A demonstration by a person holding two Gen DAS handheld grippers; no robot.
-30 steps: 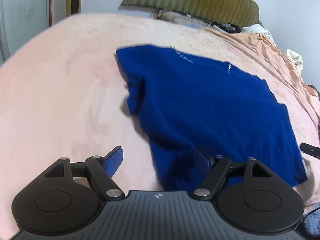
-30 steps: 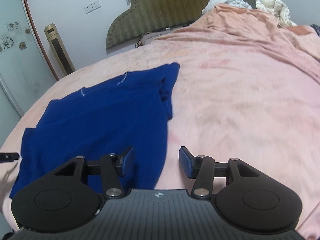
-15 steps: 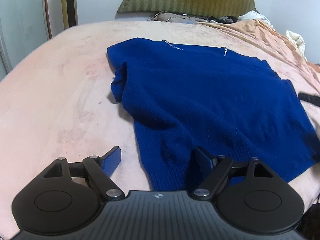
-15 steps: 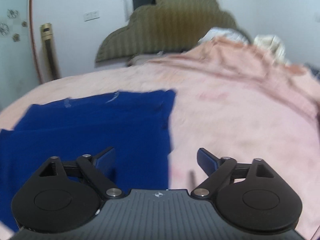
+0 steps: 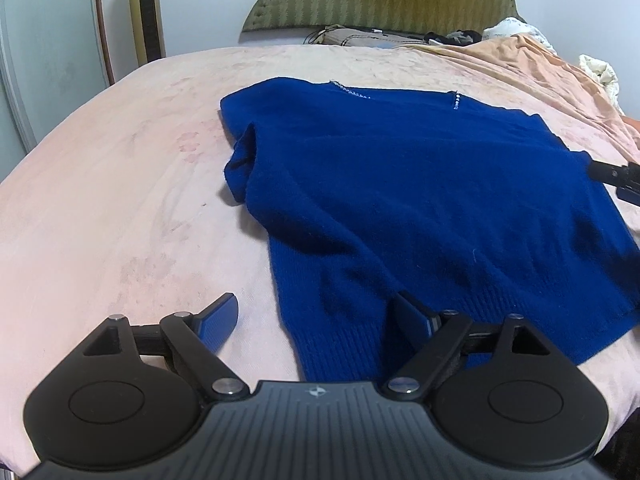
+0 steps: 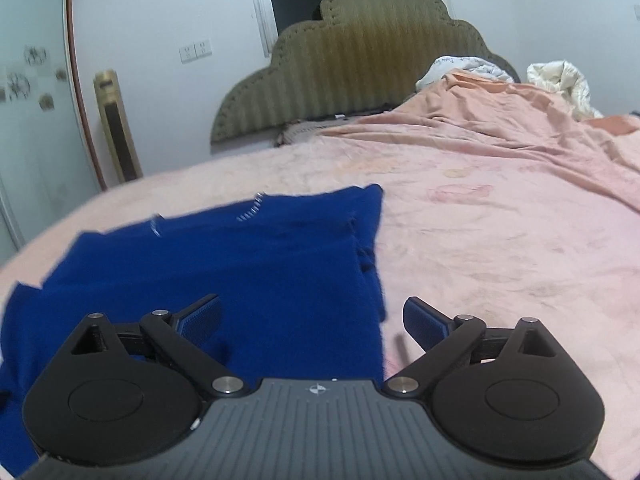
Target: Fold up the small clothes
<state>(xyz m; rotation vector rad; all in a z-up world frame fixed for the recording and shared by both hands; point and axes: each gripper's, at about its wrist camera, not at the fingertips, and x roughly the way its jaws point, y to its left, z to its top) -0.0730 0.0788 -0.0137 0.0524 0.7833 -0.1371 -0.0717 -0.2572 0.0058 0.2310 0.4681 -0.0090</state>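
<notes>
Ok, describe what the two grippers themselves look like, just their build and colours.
Both look identical. The left gripper and the right gripper each have a dark grey ribbed body with a small white compass-like mark, two round black discs at the sides, black link arms with silver pivot pins, and blue textured pads on the jaws. No cables or sleeves show.

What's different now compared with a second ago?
Both grippers have come lower and closer to the blue sweater's near hem: left gripper at its left corner, right gripper at its right edge. Nothing grabbed; both stay open. The sweater stays flat on the pink bed.
</notes>
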